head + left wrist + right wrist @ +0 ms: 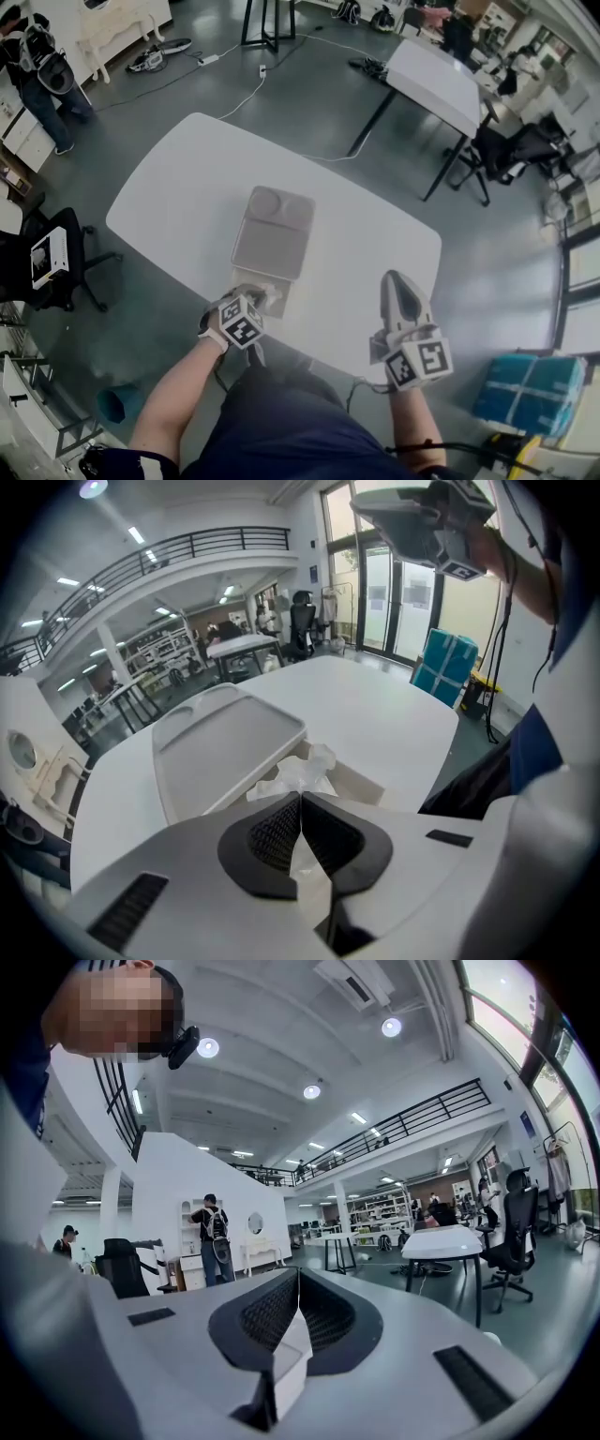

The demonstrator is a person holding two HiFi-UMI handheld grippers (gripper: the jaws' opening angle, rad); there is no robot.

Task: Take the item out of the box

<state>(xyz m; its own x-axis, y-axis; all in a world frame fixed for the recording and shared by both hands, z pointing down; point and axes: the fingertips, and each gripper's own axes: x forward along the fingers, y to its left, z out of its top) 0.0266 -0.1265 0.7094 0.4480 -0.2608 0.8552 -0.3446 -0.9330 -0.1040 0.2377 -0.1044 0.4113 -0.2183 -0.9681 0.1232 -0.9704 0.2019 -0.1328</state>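
1. Two grippers work over the white table [178, 187].
2. Left gripper [300, 799]: jaws clamped on the crumpled white item [305, 772], which sits at its tips in the open box [364, 782]. The flat lid [225, 742] lies just beyond.
3. Right gripper [298, 1274]: jaws pinched together with nothing between them, raised well apart from the box.

The left tongs [265, 296] sat at the head view's 7 o'clock on a bare forearm [173, 398] that reached up from the lower edge. They pointed toward 1 o'clock, and their jaws were closed tight, pinching the near edge of a crumpled white wrap [302, 772]. The right tongs [401, 286] were at 4 o'clock, held raised and pointing toward 12 o'clock, jaws pressed together with nothing between them.
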